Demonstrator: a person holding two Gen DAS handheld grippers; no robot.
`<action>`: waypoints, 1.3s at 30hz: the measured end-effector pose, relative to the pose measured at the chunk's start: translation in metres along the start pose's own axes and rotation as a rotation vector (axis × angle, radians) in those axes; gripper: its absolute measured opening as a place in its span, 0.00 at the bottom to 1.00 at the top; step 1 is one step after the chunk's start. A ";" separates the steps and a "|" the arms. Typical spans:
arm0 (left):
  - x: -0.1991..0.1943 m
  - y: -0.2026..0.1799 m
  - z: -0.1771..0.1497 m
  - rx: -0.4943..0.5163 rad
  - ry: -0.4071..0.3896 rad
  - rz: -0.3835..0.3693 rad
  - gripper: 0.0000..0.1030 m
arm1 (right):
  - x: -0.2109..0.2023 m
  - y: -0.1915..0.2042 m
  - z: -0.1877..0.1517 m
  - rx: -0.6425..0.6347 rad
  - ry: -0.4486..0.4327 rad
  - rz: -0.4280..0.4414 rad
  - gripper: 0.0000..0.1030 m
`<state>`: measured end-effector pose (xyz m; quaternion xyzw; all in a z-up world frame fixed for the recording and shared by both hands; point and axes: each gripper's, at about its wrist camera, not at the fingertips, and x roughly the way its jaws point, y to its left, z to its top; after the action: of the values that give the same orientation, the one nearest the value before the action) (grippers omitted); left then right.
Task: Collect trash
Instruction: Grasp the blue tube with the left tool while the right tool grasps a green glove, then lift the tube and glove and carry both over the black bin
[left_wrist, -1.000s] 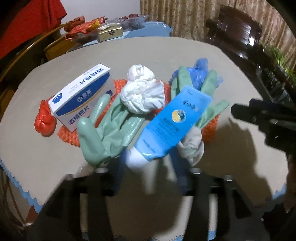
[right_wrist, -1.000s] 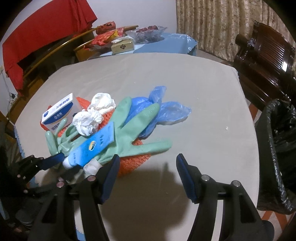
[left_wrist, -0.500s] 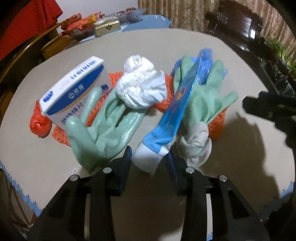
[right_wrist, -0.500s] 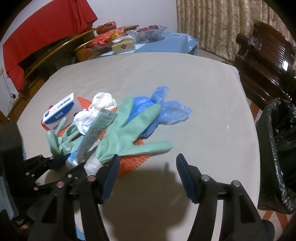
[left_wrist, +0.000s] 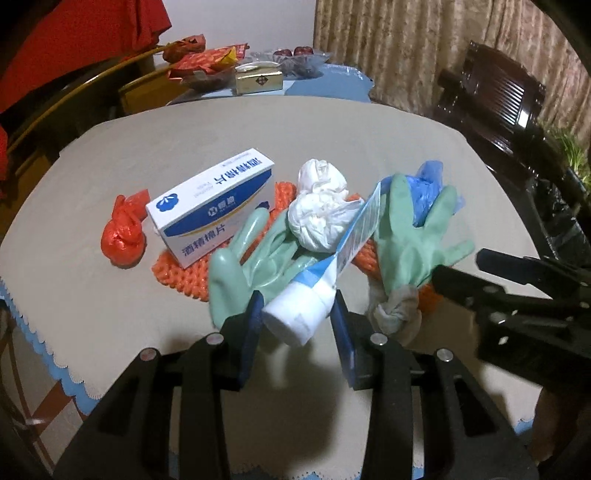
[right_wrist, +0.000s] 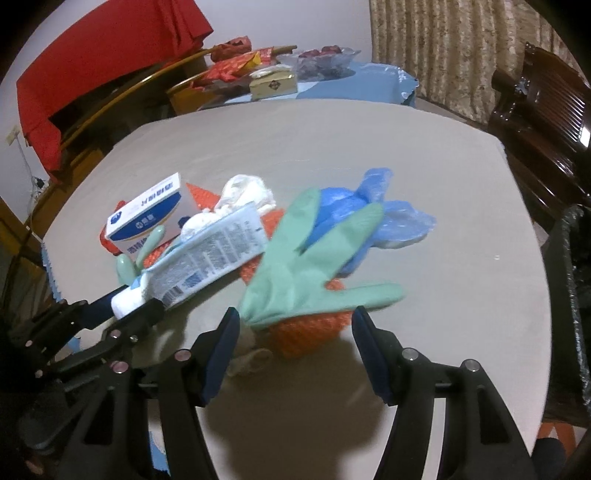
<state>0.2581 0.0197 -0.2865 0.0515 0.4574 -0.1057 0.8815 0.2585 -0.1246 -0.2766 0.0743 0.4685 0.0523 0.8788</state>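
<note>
Left claw (left_wrist: 297, 317) has just clamped the tube's (left_wrist: 354, 236) white cap; right claw (right_wrist: 295, 332) gapes empty.

Beige table (left_wrist: 332, 140), red cloth (right_wrist: 110, 44) behind, gold box (left_wrist: 259, 79), curtain (left_wrist: 406, 48), dark wooden chair (right_wrist: 546, 122) at right.

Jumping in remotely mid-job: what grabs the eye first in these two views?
The left gripper is clamped on the white cap end of a blue tube, lifted at a slant above the trash pile. Right behind it lie two green gloves over an orange mesh, with crumpled white tissue and a white-and-blue box. The right gripper hangs open over the nearer glove's cuff.
</note>
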 end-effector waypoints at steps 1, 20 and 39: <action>0.003 0.000 -0.001 0.003 0.014 -0.010 0.34 | 0.005 0.003 0.000 -0.002 0.008 0.001 0.60; 0.022 -0.008 -0.001 0.048 0.072 -0.043 0.47 | 0.015 -0.025 0.007 0.024 0.038 0.054 0.17; 0.019 0.002 0.004 0.008 0.032 -0.034 0.23 | 0.019 -0.023 0.008 0.045 0.030 0.097 0.49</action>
<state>0.2723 0.0182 -0.2993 0.0488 0.4718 -0.1216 0.8719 0.2764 -0.1445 -0.2918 0.1159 0.4786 0.0851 0.8662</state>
